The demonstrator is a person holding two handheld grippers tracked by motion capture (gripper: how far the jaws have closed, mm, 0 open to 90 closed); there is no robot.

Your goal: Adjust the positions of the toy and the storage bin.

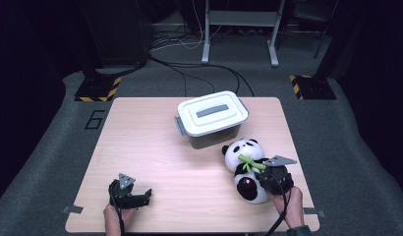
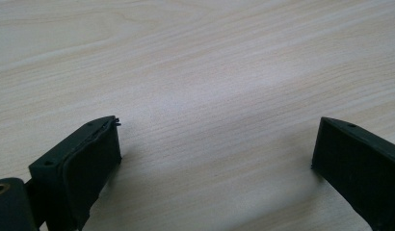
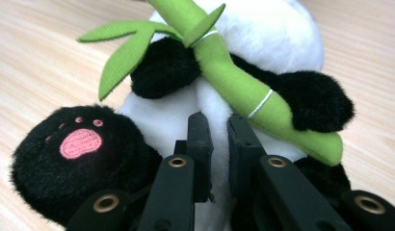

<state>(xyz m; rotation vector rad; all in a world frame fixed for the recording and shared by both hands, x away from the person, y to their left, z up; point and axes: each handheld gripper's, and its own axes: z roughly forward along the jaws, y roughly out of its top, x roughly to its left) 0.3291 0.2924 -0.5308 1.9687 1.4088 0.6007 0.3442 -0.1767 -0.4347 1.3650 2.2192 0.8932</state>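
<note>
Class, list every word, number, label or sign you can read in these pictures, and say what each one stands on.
"6" – a dark numeral on the grey carpet floor left of the light wooden table.
The white-lidded grey plastic storage box carries a grey strip with no readable text.
The black-and-white plush panda holding green bamboo bears no writing, only a pink paw print.

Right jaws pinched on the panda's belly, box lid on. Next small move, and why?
Probably lift the black-and-white plush panda slightly to test the hold: the right gripper pinches only white belly fur. The lidded white plastic box stays closed; the left gripper sits open and free.
</note>
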